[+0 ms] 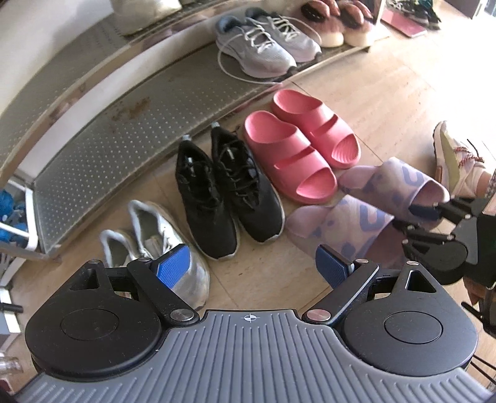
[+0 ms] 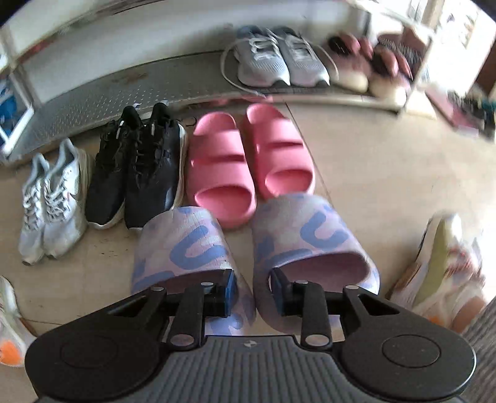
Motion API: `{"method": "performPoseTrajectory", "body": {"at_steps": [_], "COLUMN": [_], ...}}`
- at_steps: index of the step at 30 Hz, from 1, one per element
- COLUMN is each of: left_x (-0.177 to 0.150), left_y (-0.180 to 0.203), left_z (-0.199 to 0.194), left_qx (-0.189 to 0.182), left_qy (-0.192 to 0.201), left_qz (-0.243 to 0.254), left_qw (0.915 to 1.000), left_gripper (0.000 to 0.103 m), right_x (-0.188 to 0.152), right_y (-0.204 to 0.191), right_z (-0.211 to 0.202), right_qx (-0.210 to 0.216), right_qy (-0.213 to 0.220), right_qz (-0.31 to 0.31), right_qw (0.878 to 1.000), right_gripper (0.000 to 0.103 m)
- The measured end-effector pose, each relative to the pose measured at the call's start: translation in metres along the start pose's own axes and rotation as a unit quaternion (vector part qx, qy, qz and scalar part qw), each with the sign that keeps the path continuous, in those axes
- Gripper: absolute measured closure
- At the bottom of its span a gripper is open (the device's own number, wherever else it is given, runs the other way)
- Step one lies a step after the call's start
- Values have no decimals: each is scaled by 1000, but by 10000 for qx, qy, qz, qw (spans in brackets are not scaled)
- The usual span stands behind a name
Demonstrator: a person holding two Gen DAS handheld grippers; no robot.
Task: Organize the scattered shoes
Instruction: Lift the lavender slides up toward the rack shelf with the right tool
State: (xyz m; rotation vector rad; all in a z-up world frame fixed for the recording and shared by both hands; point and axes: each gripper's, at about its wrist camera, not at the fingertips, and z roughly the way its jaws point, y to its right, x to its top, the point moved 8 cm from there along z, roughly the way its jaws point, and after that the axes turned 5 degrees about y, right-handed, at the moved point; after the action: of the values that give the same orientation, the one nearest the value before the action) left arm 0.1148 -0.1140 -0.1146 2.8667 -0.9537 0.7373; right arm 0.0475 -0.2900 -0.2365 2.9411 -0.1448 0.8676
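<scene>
Two lilac slides with blue marks point(image 2: 310, 235) lie side by side just under my right gripper point(image 2: 253, 291). One finger sits in each slide's opening, and the two inner walls are pinched between the pads. I cannot tell whether the soles touch the floor. The left wrist view shows the same slides point(image 1: 356, 223) at the right, with the right gripper point(image 1: 412, 221) on their heel end. My left gripper point(image 1: 252, 265) hangs open over bare floor, holding nothing. In a row along the rack stand silver-white sneakers point(image 1: 148, 238), black sneakers point(image 1: 226, 192) and pink sandals point(image 1: 303, 148).
A low perforated metal shoe rack point(image 1: 124, 130) runs along the back, carrying grey sneakers point(image 1: 266, 46) and pink-and-white shoes point(image 1: 334, 21). A cream and green sneaker point(image 2: 440, 263) lies at the right. A white and orange shoe point(image 2: 9, 325) shows at the left edge.
</scene>
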Motion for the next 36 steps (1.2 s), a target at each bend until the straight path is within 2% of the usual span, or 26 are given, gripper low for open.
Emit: {"method": "performPoseTrajectory", "body": {"at_steps": [1,2,4,6,10,11,13,15,16,17,18,19,20,23,27,29,32,36], "left_x": [0,0,1,1,2,3,3,2,2,1,1,0,-2,-5,-5,-4,-3,1], "left_y": [-1,-2,-4,-6,-8,-8,-9,-9,-8,-7,-6,-6,-8,-16,-12,-11,-10,-10], "left_z": [-1,-2,-4,-5,-3,-3,-2,-1,-1,0,0,0,0,-1,0,1,-1,-6], "left_qx": [3,3,7,24,72,84,113,124,125,125,126,127,129,133,110,97,85,48], "left_qy": [16,29,60,91,75,72,70,54,45,36,28,22,26,56,38,36,71,151], "left_qz": [-17,-26,-47,-65,-111,-123,-154,-165,-161,-157,-153,-151,-156,-174,-131,-93,-80,-112], "left_qw": [10000,10000,10000,9999,9999,9999,9998,9998,9998,9998,9998,9998,9998,9997,9998,9999,9999,9998], "left_gripper": [11,11,11,11,11,11,11,11,11,11,11,11,11,11,11,11,11,11], "right_x": [1,3,7,15,28,33,36,39,40,36,32,27,18,3,-9,-14,-16,-14], "right_y": [-1,-1,-9,-18,-33,-34,-34,-38,-40,-38,-36,-34,-29,-13,-24,-27,-21,-6], "right_z": [3,5,5,5,12,16,18,22,25,29,33,38,43,46,51,51,44,15], "right_qx": [-17,-32,496,996,693,488,396,228,133,121,113,105,165,504,584,479,302,452], "right_qy": [-26,-55,-180,-267,-128,-125,-90,-152,-212,-478,-754,-1030,-1237,-955,-454,-428,-548,-578], "right_qz": [-44,-86,-11,-10,-373,-254,-104,-213,-320,-181,-29,123,610,1059,566,429,565,905], "right_qw": [10000,9999,9986,9947,9968,9984,9991,9994,9992,9986,9971,9946,9903,9885,9957,9970,9964,9932], "right_gripper": [63,53,52,55,52,50,44,43,43,46,51,60,63,62,56,62,72,72]}}
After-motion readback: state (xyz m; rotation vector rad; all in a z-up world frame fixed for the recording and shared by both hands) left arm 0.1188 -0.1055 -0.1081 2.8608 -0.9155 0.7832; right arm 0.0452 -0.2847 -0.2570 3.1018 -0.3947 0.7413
